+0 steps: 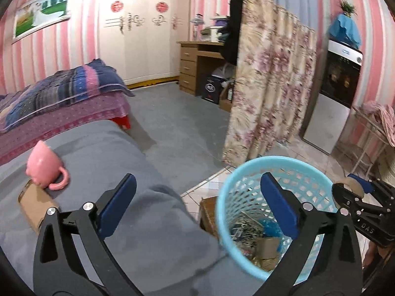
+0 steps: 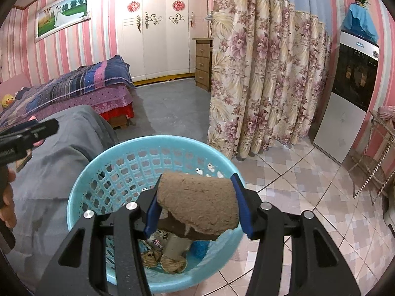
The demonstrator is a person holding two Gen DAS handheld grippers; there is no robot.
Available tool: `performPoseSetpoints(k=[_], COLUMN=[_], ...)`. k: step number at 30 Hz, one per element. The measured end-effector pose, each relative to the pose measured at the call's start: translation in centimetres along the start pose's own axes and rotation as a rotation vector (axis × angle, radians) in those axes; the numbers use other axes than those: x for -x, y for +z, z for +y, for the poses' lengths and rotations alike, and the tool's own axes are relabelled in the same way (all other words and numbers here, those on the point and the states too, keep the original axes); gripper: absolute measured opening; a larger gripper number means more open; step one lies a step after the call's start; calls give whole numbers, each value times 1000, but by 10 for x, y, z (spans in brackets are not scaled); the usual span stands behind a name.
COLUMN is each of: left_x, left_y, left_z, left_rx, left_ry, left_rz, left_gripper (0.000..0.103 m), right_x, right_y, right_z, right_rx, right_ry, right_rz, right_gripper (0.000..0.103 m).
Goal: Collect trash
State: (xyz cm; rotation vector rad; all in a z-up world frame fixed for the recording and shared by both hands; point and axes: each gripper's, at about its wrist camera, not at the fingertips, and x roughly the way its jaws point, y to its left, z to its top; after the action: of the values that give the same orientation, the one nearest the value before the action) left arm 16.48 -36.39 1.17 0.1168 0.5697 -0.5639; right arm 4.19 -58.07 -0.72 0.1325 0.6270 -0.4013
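Above basket (image 2: pixel 81 197), cardboard scrap (image 2: pixel 200 202) gripped

Pink mug (image 1: pixel 45 165) tipped on grey blanket (image 1: pixel 118 162); quilted bed (image 2: pixel 81 83), floral curtain (image 2: pixel 266 74), wooden drawers (image 1: pixel 188 67), white wardrobe (image 2: pixel 158 37) behind.

Left wrist view: the cardboard box (image 1: pixel 34 206) on the grey-covered worktop (image 1: pixel 138 172) is partly hidden by the pink mug (image 1: pixel 45 166) and the left gripper's (image 1: pixel 197 207) frame. Basket (image 1: pixel 271 217) contents are blurred; individual items cannot be told apart. Right wrist view: the torn cardboard piece (image 2: pixel 197 202) conceals much of the basket interior. A hand (image 2: pixel 7 207) is cut off at the left edge.
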Motion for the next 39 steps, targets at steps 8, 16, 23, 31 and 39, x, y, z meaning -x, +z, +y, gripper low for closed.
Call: performPoseSetpoints(k=[8, 16, 23, 31, 39], left_x=[25, 62, 105, 169, 233], left_y=[-7, -11, -20, -40, -77], left_z=[23, 57, 85, 117, 147], left_rx=[3, 37, 37, 73, 109], left_ry=[49, 82, 135, 173, 228], left_rz=[-35, -59, -91, -122, -134], left_gripper=[97, 97, 97, 98, 98], right_x=[-21, -34, -10, 63, 123], right_y=[6, 9, 9, 13, -6], right_z=[28, 35, 61, 121, 184], right_rx=[15, -53, -11, 75, 132], right_ry=[0, -7, -44, 25, 134], right_rz=[18, 66, 5, -139, -187], right_gripper=[53, 86, 97, 98, 98])
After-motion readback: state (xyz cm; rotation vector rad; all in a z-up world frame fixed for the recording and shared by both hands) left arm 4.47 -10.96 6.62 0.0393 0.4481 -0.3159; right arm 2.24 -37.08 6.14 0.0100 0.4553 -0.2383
